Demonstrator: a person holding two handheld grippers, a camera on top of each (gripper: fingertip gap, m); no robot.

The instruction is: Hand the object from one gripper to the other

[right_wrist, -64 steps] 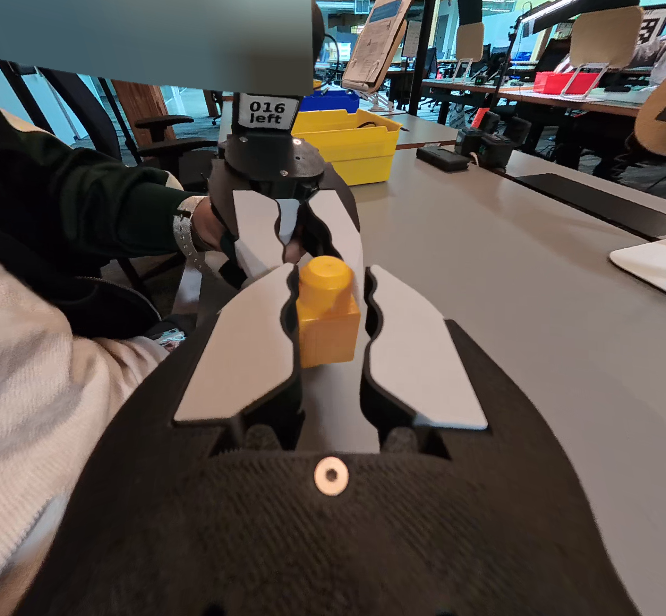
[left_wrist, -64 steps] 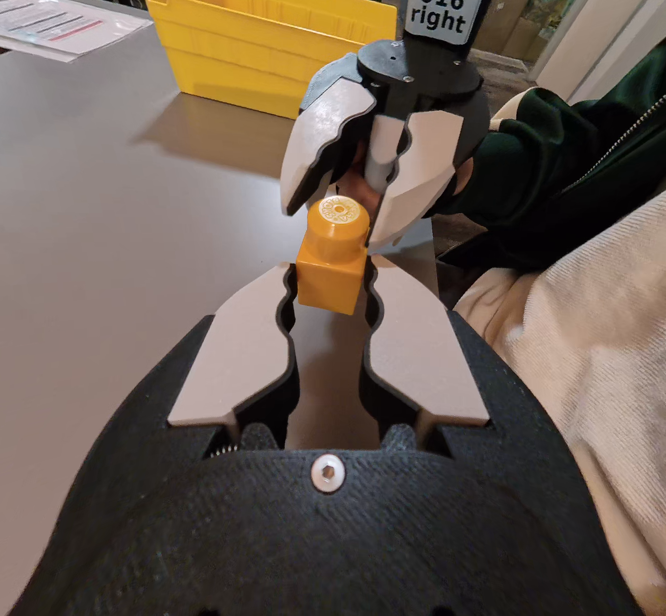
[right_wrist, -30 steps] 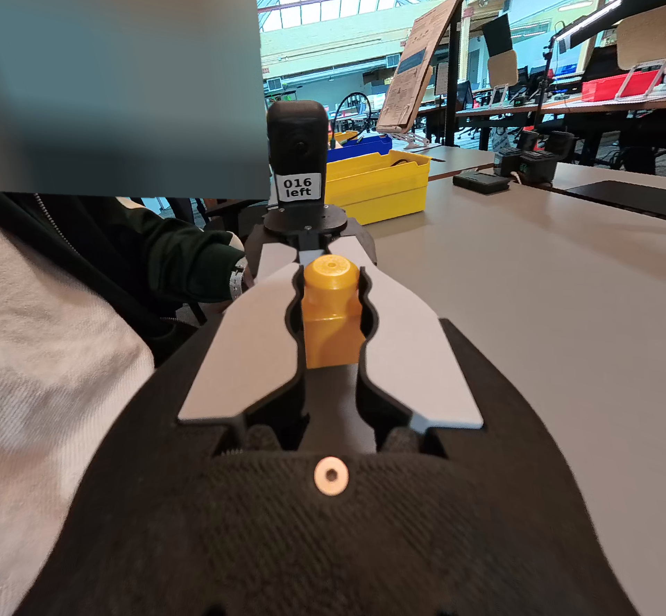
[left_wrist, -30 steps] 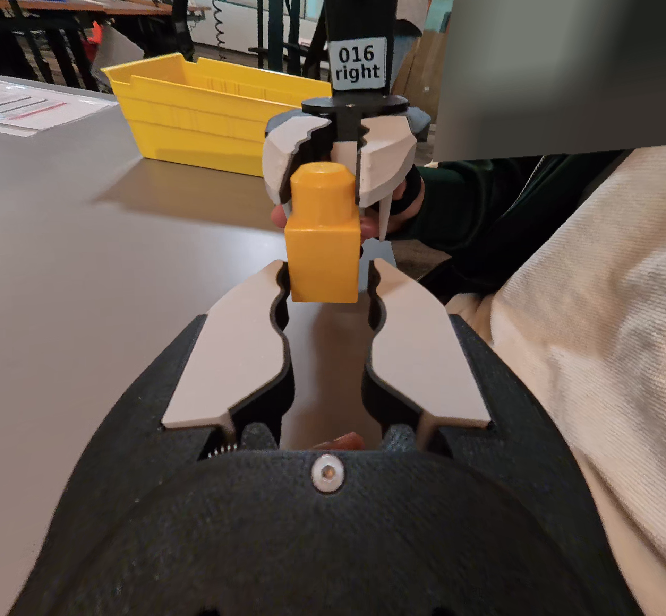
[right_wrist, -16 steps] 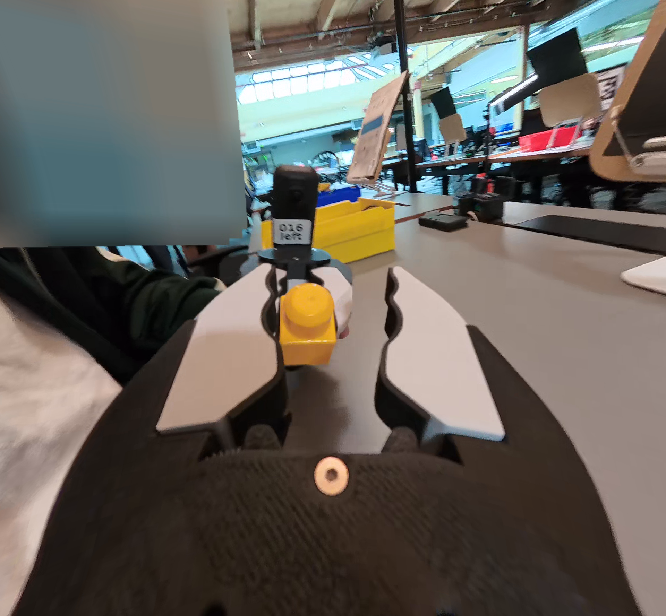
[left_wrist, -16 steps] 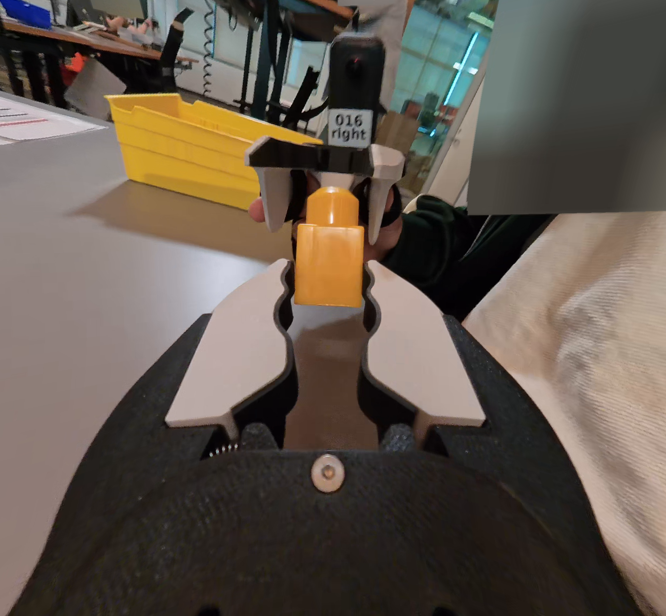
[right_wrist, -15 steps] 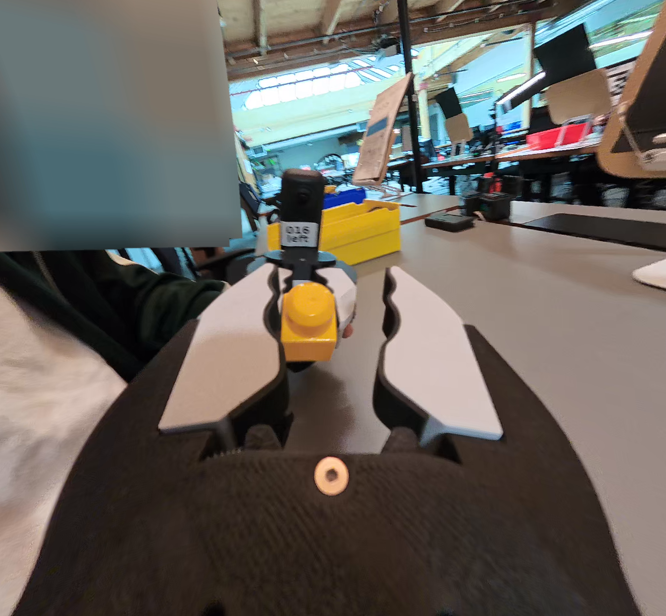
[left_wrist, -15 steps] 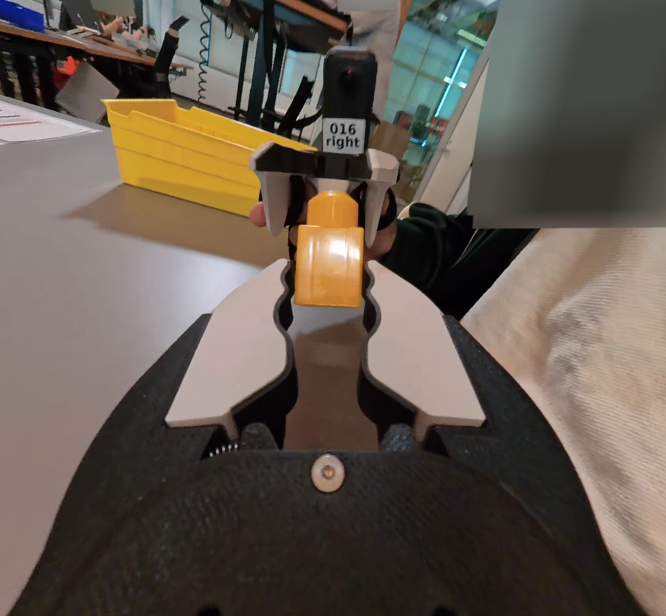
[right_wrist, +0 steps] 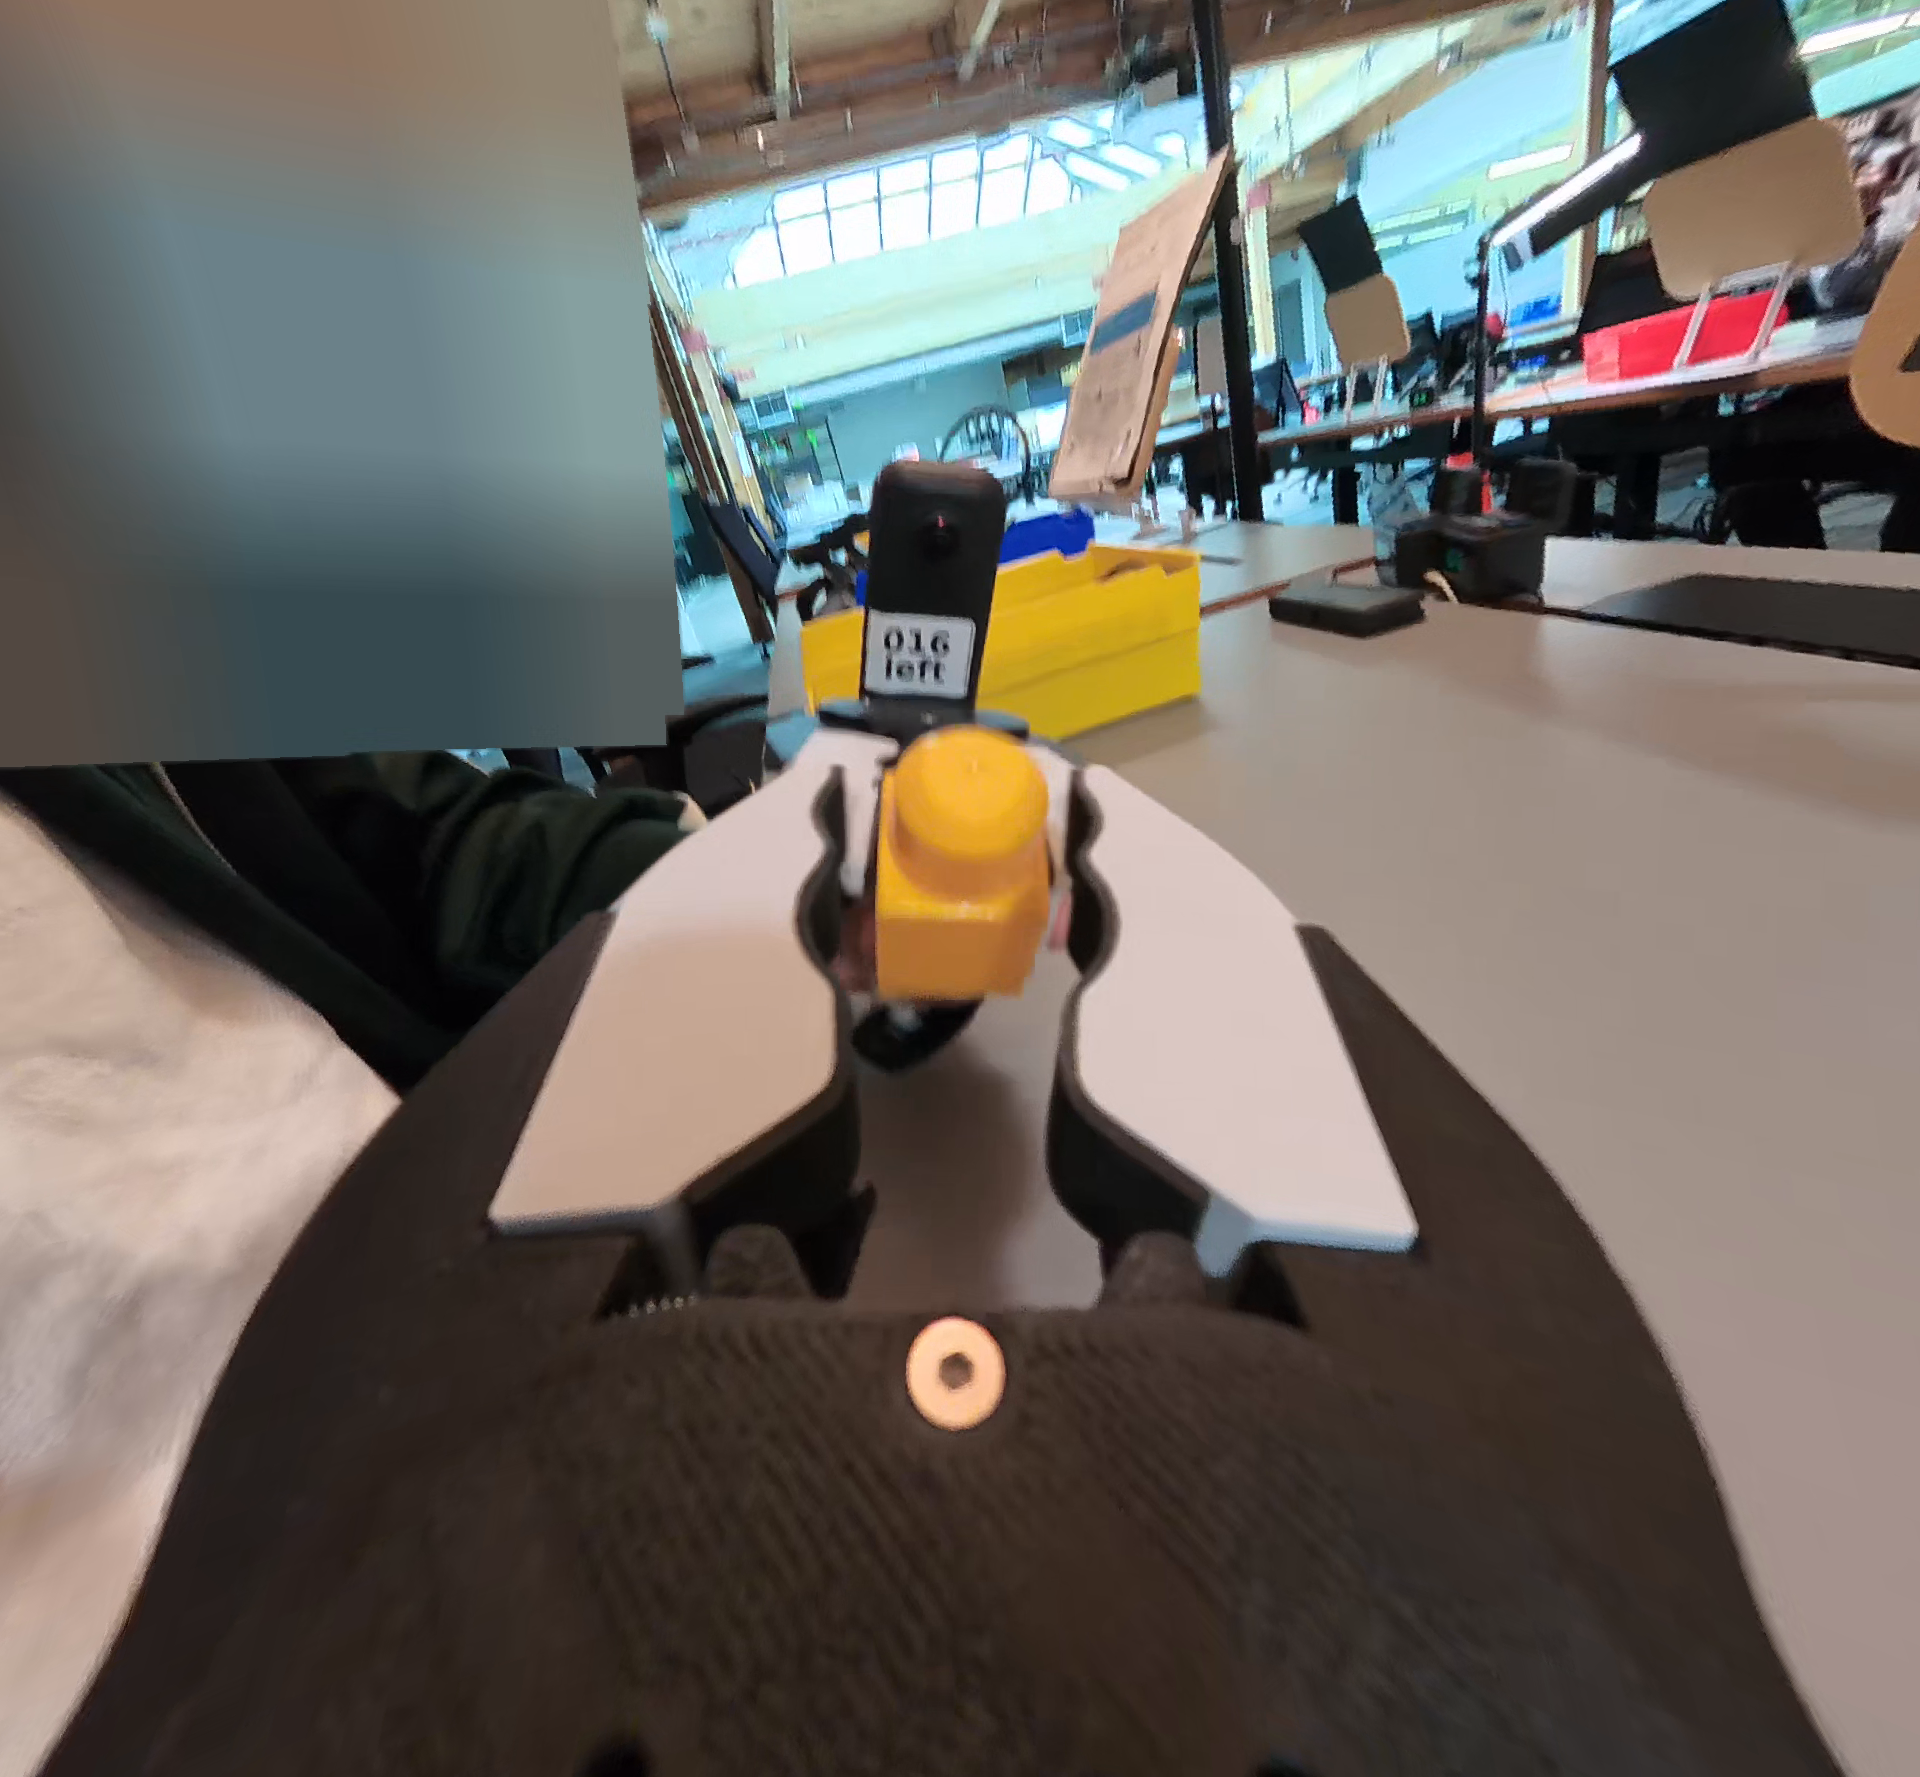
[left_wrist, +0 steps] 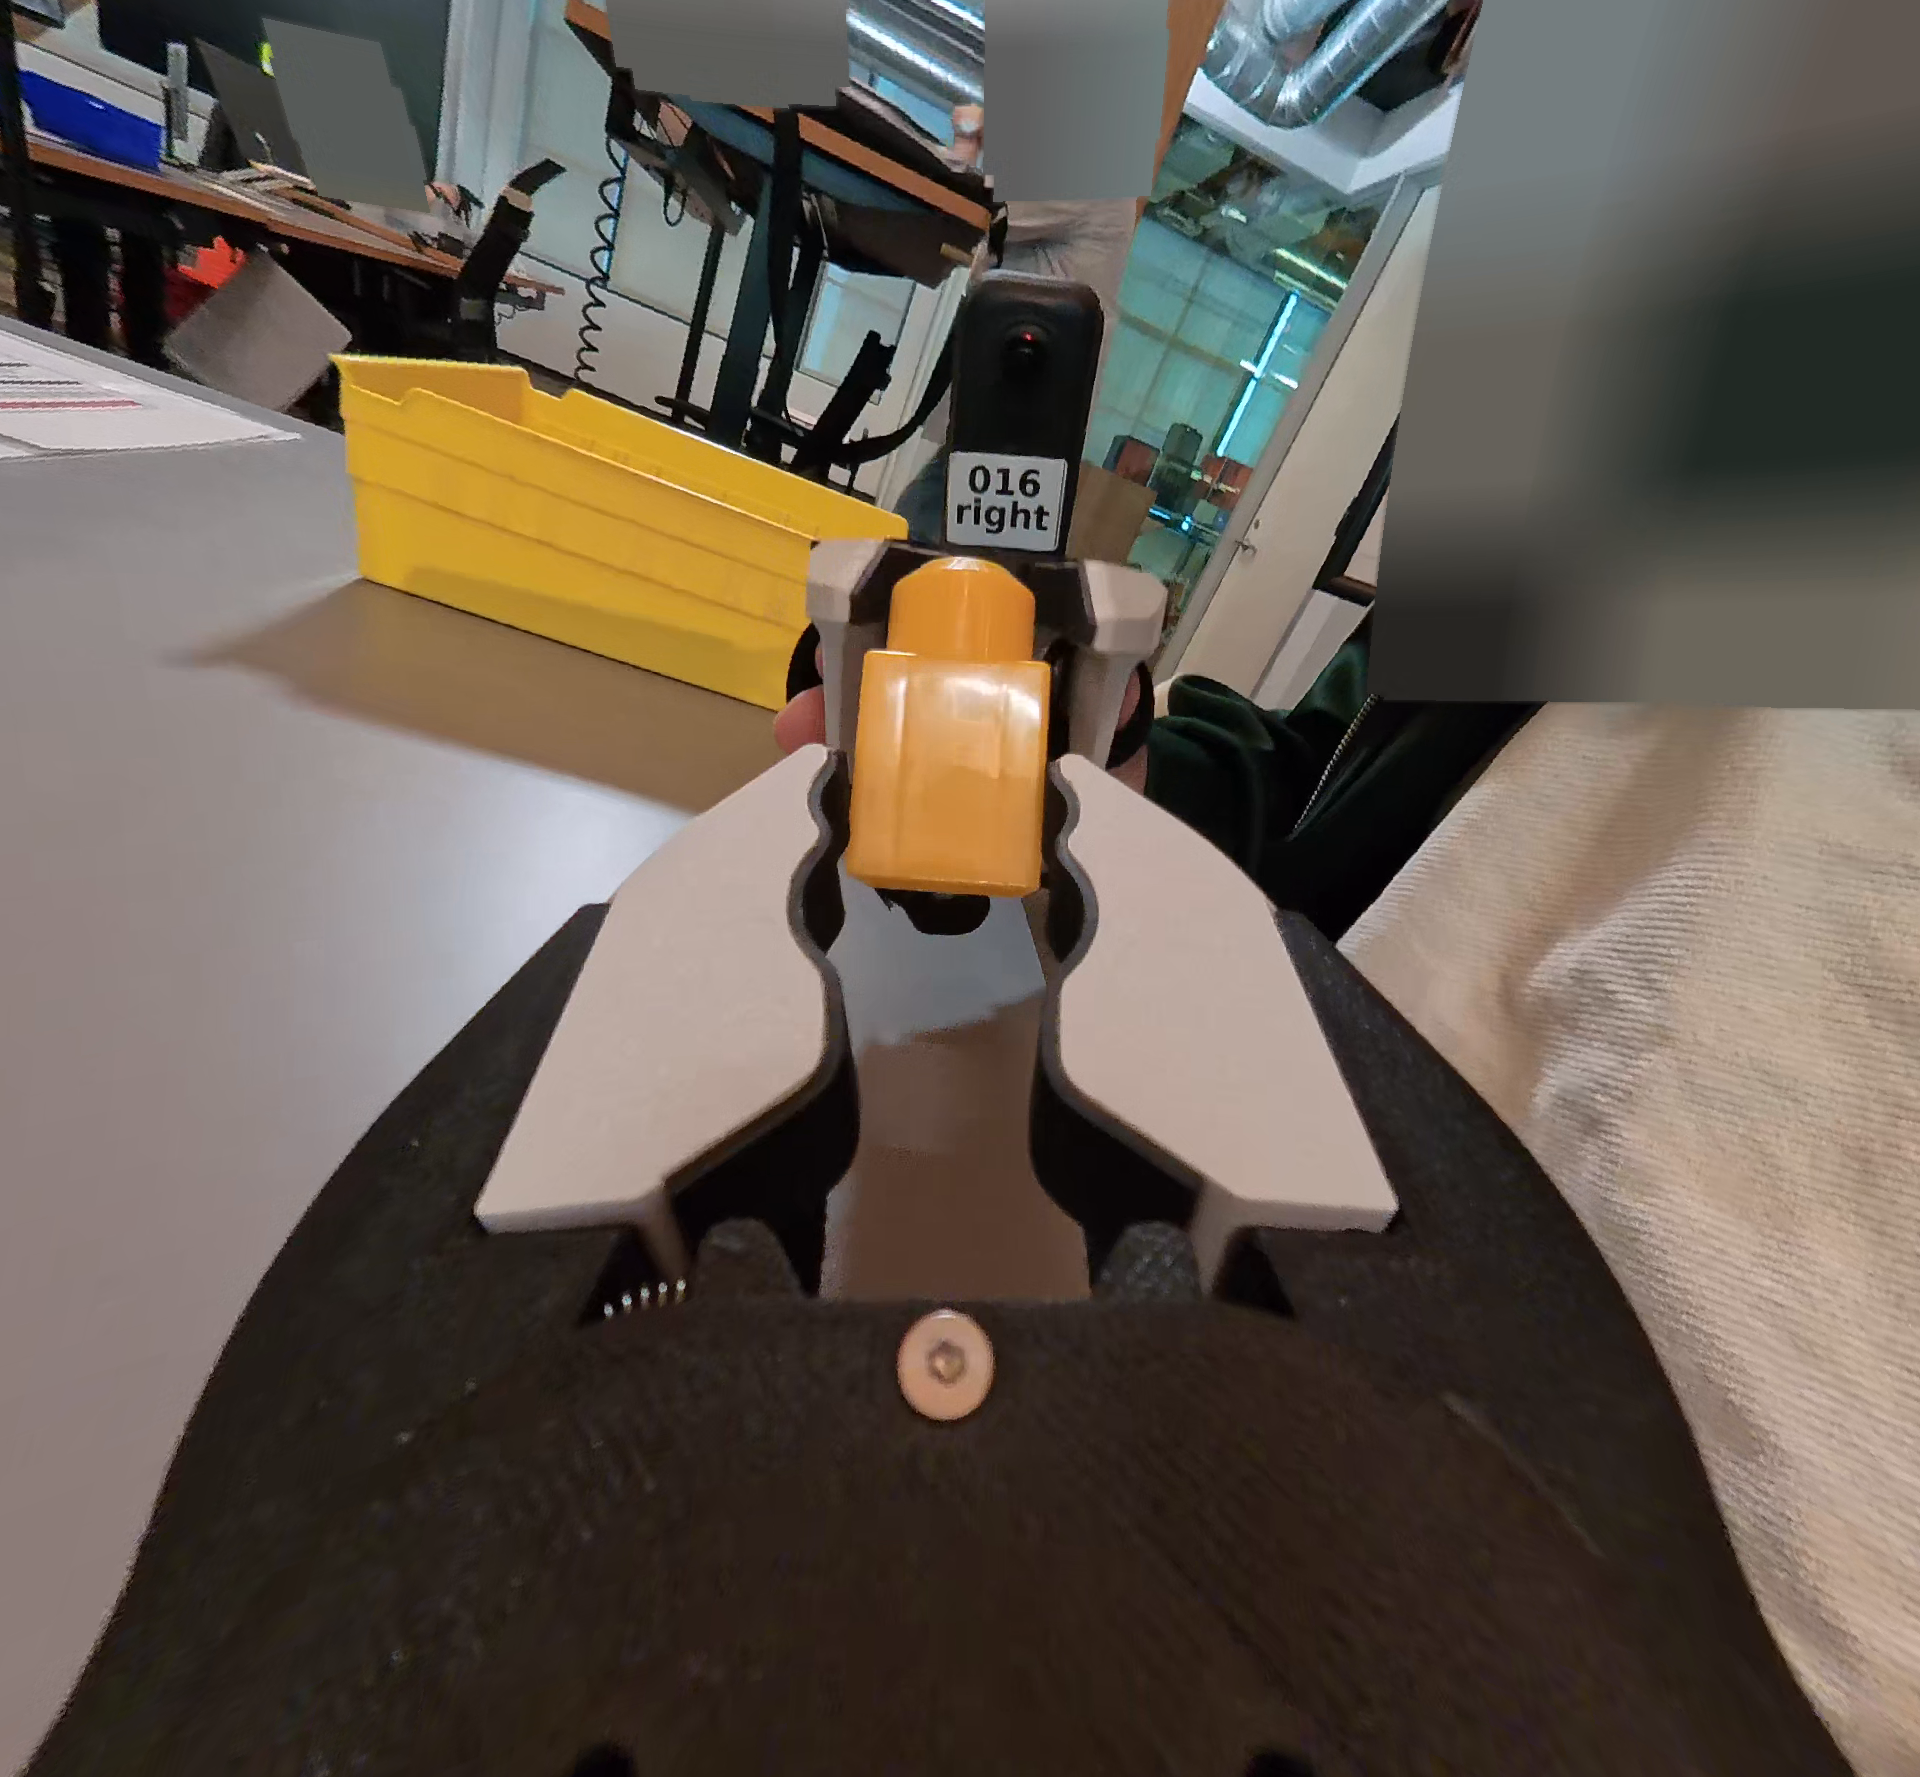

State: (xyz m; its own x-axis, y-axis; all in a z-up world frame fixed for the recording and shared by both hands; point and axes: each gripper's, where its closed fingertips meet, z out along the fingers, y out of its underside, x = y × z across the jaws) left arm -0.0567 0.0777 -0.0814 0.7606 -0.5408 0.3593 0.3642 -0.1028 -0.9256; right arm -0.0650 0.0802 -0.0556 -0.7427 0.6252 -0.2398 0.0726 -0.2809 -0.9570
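A yellow block (left_wrist: 945, 771) with a round stud on top is held above the grey table (left_wrist: 260, 844). My left gripper (left_wrist: 940, 777) is shut on the block's sides at its fingertips. My right gripper (right_wrist: 956, 792) faces it, open, and its fingers (right_wrist: 727, 948) straddle the block (right_wrist: 956, 906) and the left gripper's tips. In the left wrist view the right gripper (left_wrist: 982, 615) sits just behind the block, its fingers spread wider than the stud.
A yellow bin (left_wrist: 582, 501) stands on the table behind the grippers; it also shows in the right wrist view (right_wrist: 1091, 626). Black devices (right_wrist: 1351, 600) lie farther back. A person's dark sleeve (left_wrist: 1247, 771) and light clothing (left_wrist: 1662, 1000) are close by. My two grippers' fingertips are within a few centimetres of each other.
One second ago my right gripper was shut on the block. It let go and my left gripper took hold. The right gripper has since moved closer again and narrowed around the block.
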